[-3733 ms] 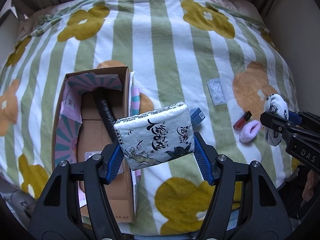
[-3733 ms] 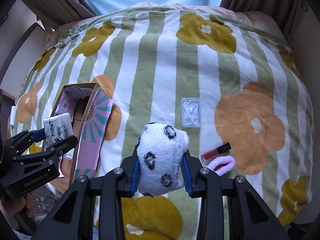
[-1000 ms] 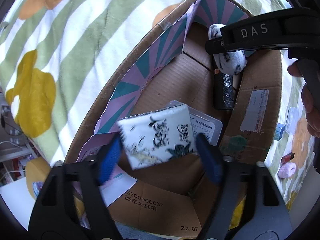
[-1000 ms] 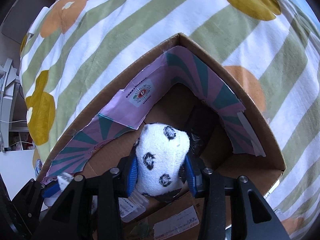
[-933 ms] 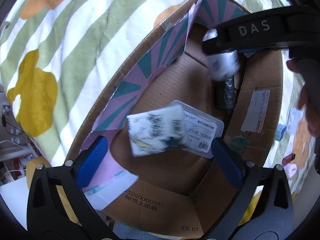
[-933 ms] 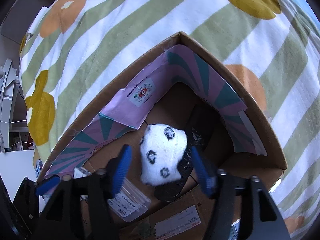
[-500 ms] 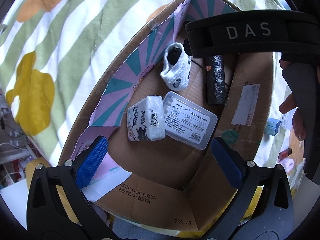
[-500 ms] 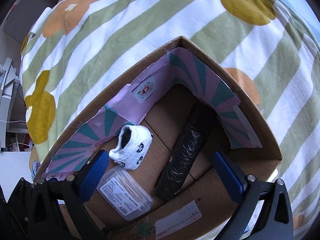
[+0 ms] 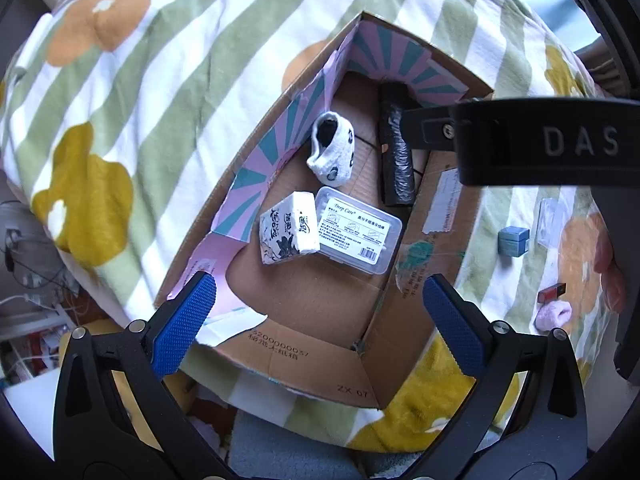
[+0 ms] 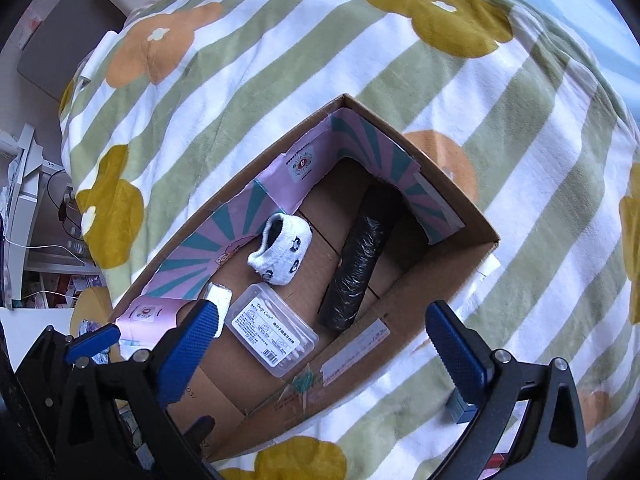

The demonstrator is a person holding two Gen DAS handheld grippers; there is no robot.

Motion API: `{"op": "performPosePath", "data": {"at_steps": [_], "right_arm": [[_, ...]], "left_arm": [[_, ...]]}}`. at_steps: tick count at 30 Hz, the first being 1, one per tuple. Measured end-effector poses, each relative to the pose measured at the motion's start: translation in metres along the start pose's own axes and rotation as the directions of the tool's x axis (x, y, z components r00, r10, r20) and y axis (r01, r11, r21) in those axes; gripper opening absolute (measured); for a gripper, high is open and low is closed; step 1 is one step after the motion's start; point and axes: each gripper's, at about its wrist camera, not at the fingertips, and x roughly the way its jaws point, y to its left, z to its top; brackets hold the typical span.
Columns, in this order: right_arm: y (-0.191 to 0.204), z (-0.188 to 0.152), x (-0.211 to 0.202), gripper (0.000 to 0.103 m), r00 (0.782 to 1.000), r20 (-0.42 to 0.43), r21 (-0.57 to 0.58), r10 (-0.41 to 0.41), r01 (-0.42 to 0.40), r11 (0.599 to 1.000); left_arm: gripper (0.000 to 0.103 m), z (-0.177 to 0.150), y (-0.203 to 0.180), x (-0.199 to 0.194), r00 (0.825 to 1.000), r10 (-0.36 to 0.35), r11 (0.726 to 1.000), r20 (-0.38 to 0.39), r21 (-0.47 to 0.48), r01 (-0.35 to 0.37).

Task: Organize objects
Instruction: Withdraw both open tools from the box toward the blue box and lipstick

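Observation:
An open cardboard box (image 9: 434, 216) (image 10: 452, 268) lies on the flowered blanket. Inside it lie a tissue pack (image 9: 289, 228) (image 10: 219, 300), a white spotted sock (image 9: 331, 153) (image 10: 281, 254), a clear cotton-swab case (image 9: 358, 235) (image 10: 272, 330) and a black wrapped roll (image 9: 396, 160) (image 10: 358, 268). My left gripper (image 9: 318, 320) is open and empty above the box's near end. My right gripper (image 10: 320, 354) is open and empty above the box; its body crosses the left wrist view (image 9: 520, 142).
On the blanket right of the box lie a small blue box (image 9: 513, 241) (image 10: 460, 404), a clear plastic packet (image 9: 550, 222), a red lipstick (image 9: 552, 292) and a pink fuzzy item (image 9: 554, 316). The bed's edge with clutter below is at the left (image 10: 36, 208).
Both grippers carried their loads from over the blanket to the box. They opened and dropped the tissue pack and the sock inside, then lifted away a little.

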Motion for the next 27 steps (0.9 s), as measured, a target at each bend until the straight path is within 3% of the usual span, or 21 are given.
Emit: {"op": "performPosePath", "data": {"at_steps": [8,17,23,27], "right_arm": [[-0.004,-0.034,-0.052,0.103,0.996,0.083,0.071,-0.021,0.015,0.997],[-0.038,-0.095,-0.110,0.103,0.983,0.152,0.273,-0.104,0.059,0.960],[-0.067,-0.150,-0.151,0.103,0.965,0.198,0.426,-0.171,0.073,0.902],[-0.088,-0.189,-0.174,0.103,0.945,0.236,0.541,-0.225,0.064,0.838]], "left_arm": [[0.103,0.003,-0.008,-0.042,0.999,-0.019,0.996,0.051,0.092,0.014],[0.103,0.001,-0.044,-0.077,0.989,-0.089,0.974,0.115,0.218,0.063],[0.103,0.000,-0.081,-0.091,0.981,-0.145,0.935,0.132,0.344,0.091],[0.103,-0.004,-0.107,-0.101,0.962,-0.232,0.887,0.141,0.436,0.150]]}}
